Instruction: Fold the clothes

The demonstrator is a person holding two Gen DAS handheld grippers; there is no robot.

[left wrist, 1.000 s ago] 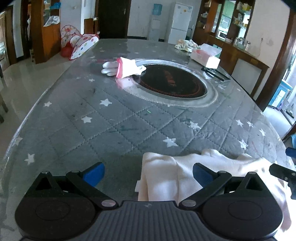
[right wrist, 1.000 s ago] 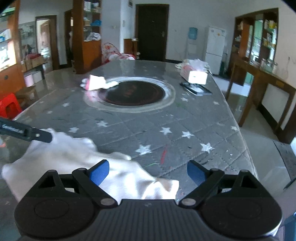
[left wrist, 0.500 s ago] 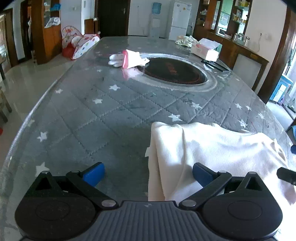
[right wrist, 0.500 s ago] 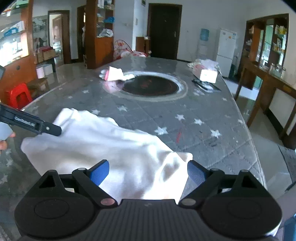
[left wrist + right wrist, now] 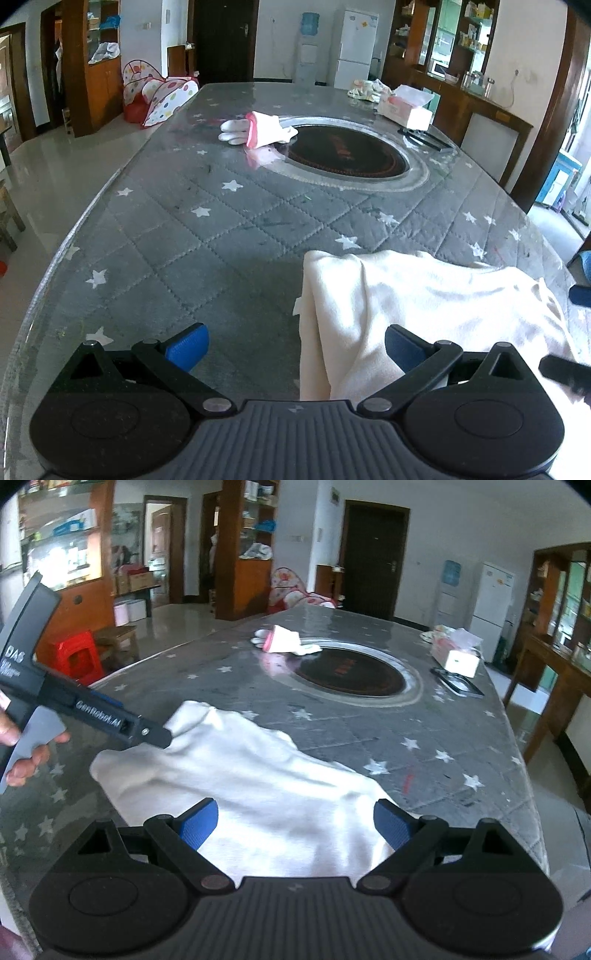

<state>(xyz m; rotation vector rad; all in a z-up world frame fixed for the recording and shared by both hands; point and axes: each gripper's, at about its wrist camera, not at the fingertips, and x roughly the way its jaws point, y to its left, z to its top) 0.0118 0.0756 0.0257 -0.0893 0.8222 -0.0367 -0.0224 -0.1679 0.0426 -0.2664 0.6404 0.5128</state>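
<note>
Where cabinets line walls, star-quilted table point(image 5: 229, 236) under white garment point(image 5: 424, 295).

garment point(image 5: 424, 295): soft matt cream cloth, creased | counter point(image 5: 229, 236): grey quilted star-print fabric under glossy clear sheet | hotplate point(image 5: 347, 153): glossy dark glass, metal ring | left gripper point(image 5: 293, 345): matt black plastic, ribbed blue pads point(image 5: 186, 343)

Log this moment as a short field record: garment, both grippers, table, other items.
garment: cream garment, lying rumpled at the near edge of the table
left gripper: open, over the garment's left edge
right gripper: open, above the garment
table: grey quilted star cover, round cooktop in the middle
other items: gloves, tissue box
</note>
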